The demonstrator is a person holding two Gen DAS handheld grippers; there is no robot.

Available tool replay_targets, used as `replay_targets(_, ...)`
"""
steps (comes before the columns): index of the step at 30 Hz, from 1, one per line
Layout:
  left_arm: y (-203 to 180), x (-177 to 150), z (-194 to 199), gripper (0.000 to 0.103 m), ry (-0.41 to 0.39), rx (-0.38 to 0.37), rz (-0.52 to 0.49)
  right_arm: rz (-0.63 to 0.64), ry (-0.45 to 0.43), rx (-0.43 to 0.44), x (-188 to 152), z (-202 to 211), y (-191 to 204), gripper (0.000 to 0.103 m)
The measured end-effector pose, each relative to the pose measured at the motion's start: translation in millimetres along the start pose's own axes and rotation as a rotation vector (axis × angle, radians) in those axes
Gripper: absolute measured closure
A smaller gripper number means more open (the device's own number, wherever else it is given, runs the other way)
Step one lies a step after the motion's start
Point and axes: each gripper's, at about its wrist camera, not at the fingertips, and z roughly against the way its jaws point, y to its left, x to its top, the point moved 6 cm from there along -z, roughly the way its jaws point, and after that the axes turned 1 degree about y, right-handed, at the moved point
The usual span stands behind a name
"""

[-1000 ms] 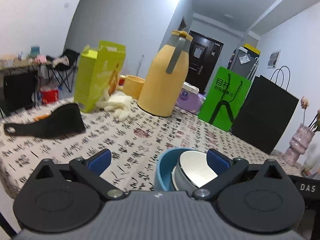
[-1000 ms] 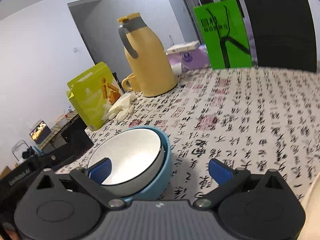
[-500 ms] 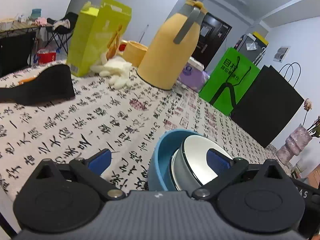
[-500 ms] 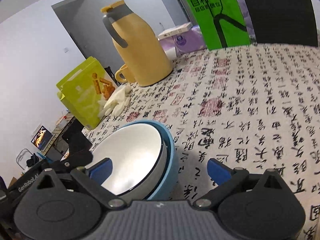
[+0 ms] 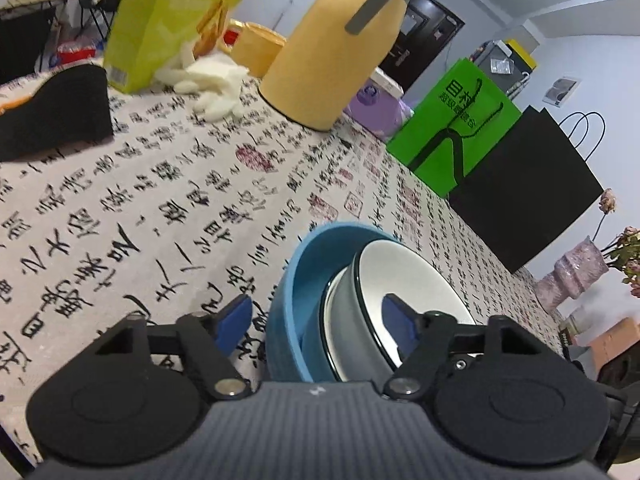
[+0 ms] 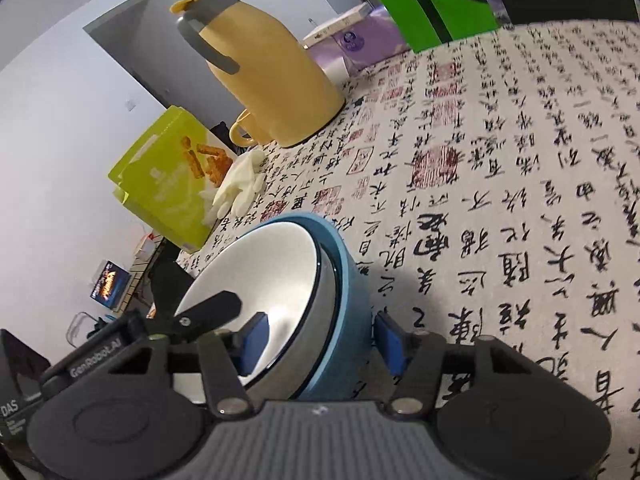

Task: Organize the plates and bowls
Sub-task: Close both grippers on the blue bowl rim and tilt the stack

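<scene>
Nested bowls (image 5: pixel 360 300): both grippers, left gripper (image 5: pixel 316 322) and right gripper (image 6: pixel 320 338), have just been closing astride opposite walls; contact unclear. Next: clamp, lift level.

Calligraphy-print table (image 5: pixel 168 184) bears blue bowl (image 5: pixel 304 280), yellow jug (image 5: pixel 328 52), green box (image 5: pixel 168 20).

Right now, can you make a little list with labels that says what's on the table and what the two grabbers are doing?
bowls: white bowl nested in blue bowl
left gripper: jaws just closing, straddling both bowls' rims
right gripper: jaws just closing, straddling the opposite rims
grip: contact too unclear to call
table: tablecloth printed with black writing
behind: yellow jug, yellow-green box, green bag, black bag
</scene>
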Motion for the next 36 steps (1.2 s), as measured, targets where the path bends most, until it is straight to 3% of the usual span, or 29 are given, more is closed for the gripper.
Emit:
replay_targets(7, 2.7, 0.9, -15.6, 0.042, 0.077, -0.035, 0.032, -0.039, 0.024, 0.01, -0.2, -5.4, -5.0, 0.051)
replay_targets(15, 3.5, 2.2, -20.1, 0.048, 0.089, -0.021, 0.022, -0.108, 0.067, 0.029, -2.1, -16.6, -13.2, 0.059)
replay_targets(36, 1.8, -0.7, -24.6, 0.048, 0.081, -0.009, 0.004, -0.12, 0.036, 0.039, -7.5, -10.5, -16.0, 0.062)
